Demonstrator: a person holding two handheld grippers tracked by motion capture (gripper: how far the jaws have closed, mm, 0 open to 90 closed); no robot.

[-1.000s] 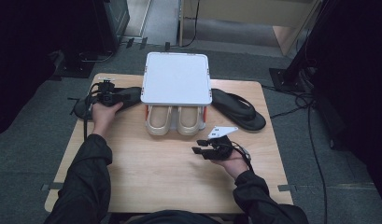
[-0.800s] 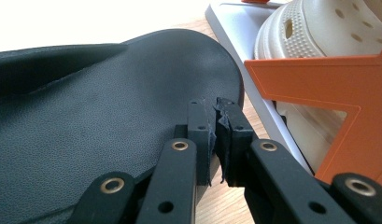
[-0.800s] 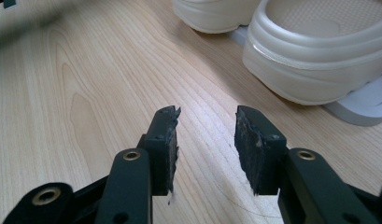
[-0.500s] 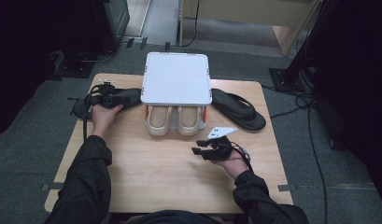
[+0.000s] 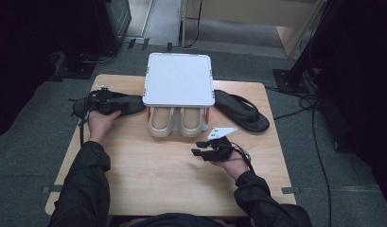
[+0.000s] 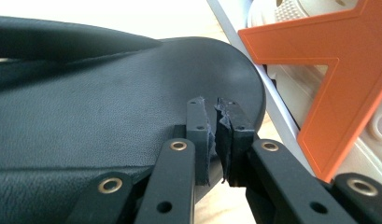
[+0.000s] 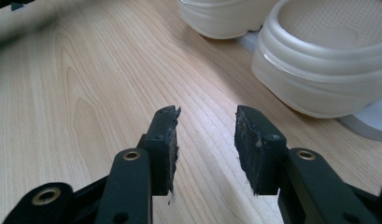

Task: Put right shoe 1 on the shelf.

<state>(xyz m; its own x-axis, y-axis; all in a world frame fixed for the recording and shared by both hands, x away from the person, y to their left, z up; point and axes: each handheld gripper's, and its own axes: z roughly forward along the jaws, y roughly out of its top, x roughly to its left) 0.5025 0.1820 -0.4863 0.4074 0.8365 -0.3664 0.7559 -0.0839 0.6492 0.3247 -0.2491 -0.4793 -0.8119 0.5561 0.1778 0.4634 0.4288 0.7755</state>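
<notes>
Left tongs [image 5: 116, 102] beside black sandal [image 5: 108, 105], lengthwise across table

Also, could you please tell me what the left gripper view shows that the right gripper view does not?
Left gripper view: the left gripper, jaws nearly together with nothing between them, in front of the sole of a black flip-flop, beside an orange bracket. Right gripper view: the right gripper, jaws open above the bare wooden table, facing the rounded ends of two cream shoes. Shared: the cream shoes and a patch of the wooden table.
</notes>
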